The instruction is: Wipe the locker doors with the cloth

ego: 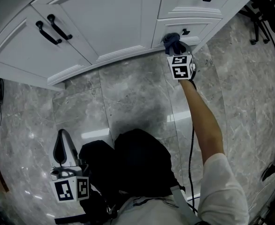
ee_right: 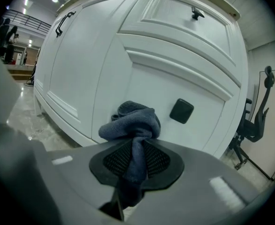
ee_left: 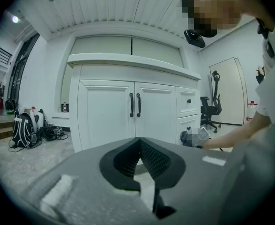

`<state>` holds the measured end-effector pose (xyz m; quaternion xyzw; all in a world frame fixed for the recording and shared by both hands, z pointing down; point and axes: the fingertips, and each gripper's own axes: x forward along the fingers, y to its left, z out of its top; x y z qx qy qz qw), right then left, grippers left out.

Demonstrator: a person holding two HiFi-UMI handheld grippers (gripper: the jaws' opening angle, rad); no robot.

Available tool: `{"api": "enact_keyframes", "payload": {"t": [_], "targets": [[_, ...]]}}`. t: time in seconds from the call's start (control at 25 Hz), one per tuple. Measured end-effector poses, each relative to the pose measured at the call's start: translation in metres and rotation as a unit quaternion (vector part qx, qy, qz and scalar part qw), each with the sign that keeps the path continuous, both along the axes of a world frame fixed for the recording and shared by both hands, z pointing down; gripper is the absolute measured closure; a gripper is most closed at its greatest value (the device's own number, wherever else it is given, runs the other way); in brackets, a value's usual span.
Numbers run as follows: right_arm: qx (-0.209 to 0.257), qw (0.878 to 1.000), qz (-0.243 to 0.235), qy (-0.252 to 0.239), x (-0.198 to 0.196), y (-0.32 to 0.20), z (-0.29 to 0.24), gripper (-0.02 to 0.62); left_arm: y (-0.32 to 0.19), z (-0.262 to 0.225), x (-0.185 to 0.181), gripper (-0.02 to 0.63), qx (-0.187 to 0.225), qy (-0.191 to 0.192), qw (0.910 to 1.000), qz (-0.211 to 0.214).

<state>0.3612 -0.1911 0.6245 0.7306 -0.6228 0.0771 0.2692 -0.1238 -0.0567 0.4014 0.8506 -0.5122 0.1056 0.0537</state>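
A blue-grey cloth (ee_right: 132,121) is bunched against the white lower drawer front (ee_right: 174,83), just left of its square black knob (ee_right: 181,110). My right gripper (ee_right: 136,142) is shut on the cloth, a strip of it running down between the pads. The head view shows the cloth (ego: 173,42) at the cabinet's foot with the right gripper (ego: 177,50) behind it. The two locker doors (ego: 95,27) with black handles (ego: 53,28) lie to the left. My left gripper (ego: 61,150) hangs low by the person's leg, shut and empty (ee_left: 138,140), facing the doors (ee_left: 128,111).
An office chair (ego: 268,13) stands to the right of the cabinet, seen again as the chair (ee_right: 256,121). A backpack (ee_left: 22,130) and bottles sit on the floor left of the cabinet. Grey marble floor (ego: 128,93) spreads in front of the doors.
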Motion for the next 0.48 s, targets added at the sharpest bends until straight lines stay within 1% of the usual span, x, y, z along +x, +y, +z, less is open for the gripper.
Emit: {"api": "enact_keyframes", "payload": {"t": [0.28,0.36,0.48], "targets": [[-0.005,1.000,-0.005,-0.008,-0.017,-0.003,0.000,0.528,0.000,0.001,-0.014,0.604,0.002,0.013,0.9999,-0.009],[-0.002,1.000,0.003,-0.015,-0.017,-0.001,-0.002,0.528,0.000,0.002,-0.022,0.604,0.001,0.019,0.9997,-0.014],[0.017,0.999,0.020,-0.022,-0.016,0.009,-0.011,0.529,-0.002,0.007,-0.038,0.604,-0.002,0.026,0.9993,-0.026]]}}
